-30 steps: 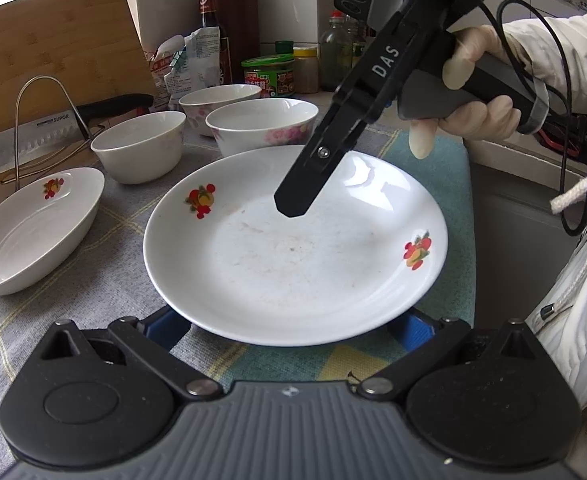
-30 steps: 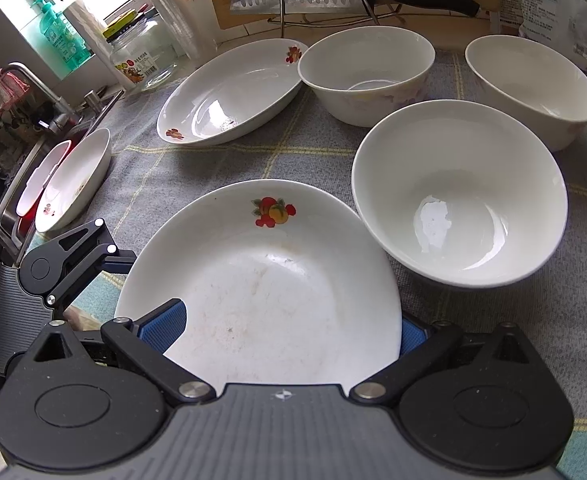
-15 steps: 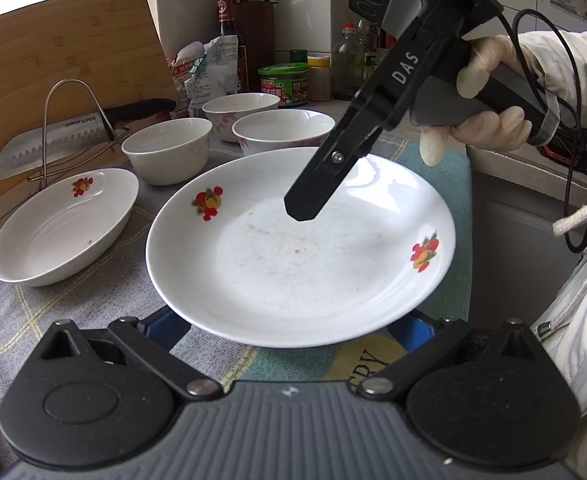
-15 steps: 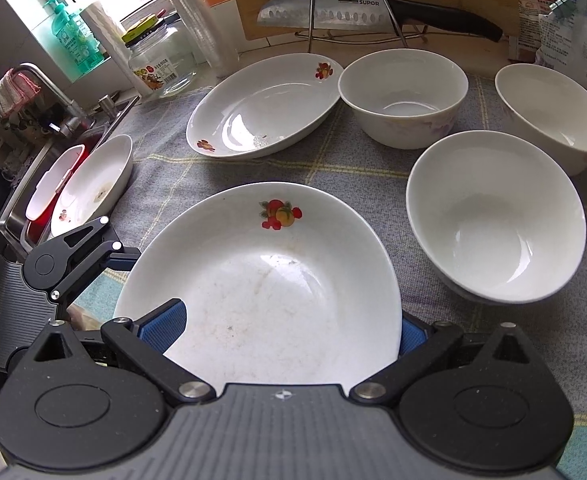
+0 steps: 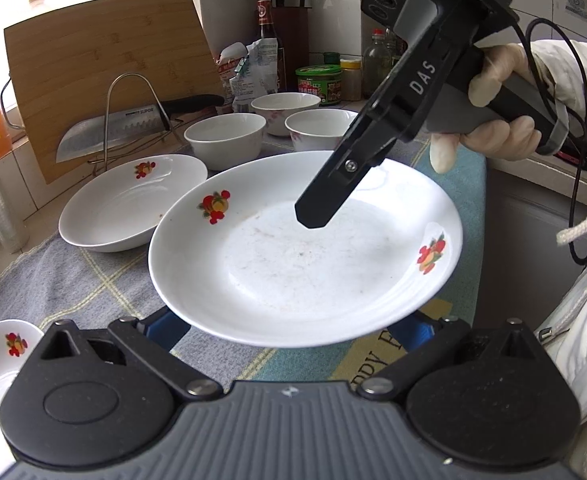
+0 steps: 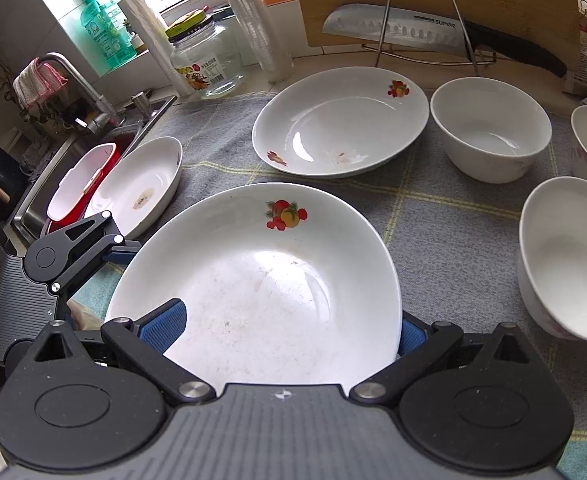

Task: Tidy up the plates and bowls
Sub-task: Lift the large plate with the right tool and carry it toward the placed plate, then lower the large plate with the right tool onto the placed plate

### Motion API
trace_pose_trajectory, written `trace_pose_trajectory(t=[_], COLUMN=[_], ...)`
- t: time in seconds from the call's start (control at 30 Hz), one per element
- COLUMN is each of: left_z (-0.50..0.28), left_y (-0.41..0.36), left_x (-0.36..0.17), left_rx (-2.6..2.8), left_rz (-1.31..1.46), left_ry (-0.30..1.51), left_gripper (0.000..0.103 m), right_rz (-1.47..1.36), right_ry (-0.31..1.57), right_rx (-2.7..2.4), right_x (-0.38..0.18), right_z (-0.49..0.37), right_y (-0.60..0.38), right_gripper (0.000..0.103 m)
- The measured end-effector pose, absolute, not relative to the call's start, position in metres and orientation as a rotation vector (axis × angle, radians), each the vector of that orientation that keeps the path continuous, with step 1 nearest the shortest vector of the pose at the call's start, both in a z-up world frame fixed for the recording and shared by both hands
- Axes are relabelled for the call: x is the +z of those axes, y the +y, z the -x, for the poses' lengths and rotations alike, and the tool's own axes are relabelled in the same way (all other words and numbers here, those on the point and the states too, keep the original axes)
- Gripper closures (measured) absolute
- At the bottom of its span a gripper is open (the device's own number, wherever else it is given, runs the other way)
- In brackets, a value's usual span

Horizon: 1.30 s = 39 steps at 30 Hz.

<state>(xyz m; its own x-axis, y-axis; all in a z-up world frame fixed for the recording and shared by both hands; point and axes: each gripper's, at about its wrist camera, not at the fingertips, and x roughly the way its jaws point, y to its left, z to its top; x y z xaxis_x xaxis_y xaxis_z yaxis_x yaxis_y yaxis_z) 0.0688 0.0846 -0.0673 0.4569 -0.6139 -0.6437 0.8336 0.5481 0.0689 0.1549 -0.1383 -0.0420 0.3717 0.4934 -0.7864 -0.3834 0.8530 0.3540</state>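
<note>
A white deep plate with fruit prints (image 5: 305,248) is held above the cloth, also in the right wrist view (image 6: 261,292). My left gripper (image 5: 293,326) has its blue pads under the plate's near rim. My right gripper (image 6: 289,330) grips the opposite rim; its finger (image 5: 325,204) reaches over the plate in the left wrist view. A second fruit-print plate (image 6: 341,120) lies beyond, with three white bowls (image 6: 489,128) (image 6: 565,256) (image 5: 285,108) to its right. Another plate (image 6: 137,188) sits by the sink.
A knife on a wire rack (image 6: 425,32) and a wooden cutting board (image 5: 105,64) stand at the back. Jars, bottles and a snack bag (image 5: 253,68) line the wall. A sink (image 6: 73,168) with a red basin lies left. A checked cloth (image 6: 445,208) covers the counter.
The held plate has risen and moved left with both grippers. The second plate and the plate by the sink now sit closer.
</note>
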Motion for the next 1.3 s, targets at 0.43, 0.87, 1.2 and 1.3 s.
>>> trace_pose_trajectory(t=[0.43, 0.87, 1.2, 1.3], left_z=[-0.068, -0.066, -0.071, -0.073], left_y=[0.134, 0.179, 0.222, 0.235], left_x=[-0.059, -0.053, -0.052, -0.052], left_rx=[-0.873, -0.819, -0.769, -0.756], left_rz=[-0.405, -0.386, -0.375, -0.374], left_ry=[0.608, 0.612, 0.620, 0.622], left_gripper=[0.001, 0.001, 0.001, 0.001], right_rz=[-0.076, -0.028, -0.006, 0.000], right_ry=[1.031, 1.014, 1.011, 1.010], right_rx=[0.617, 0.663, 0.703, 0.716], right_x=[-0.034, -0.027, -0.028, -0.029], right_z=[-0.169, -0.179, -0.191, -0.195], right_y=[-0.076, -0.025, 0.022, 0.037], right_gripper=[0.000, 0.000, 0.000, 0.000])
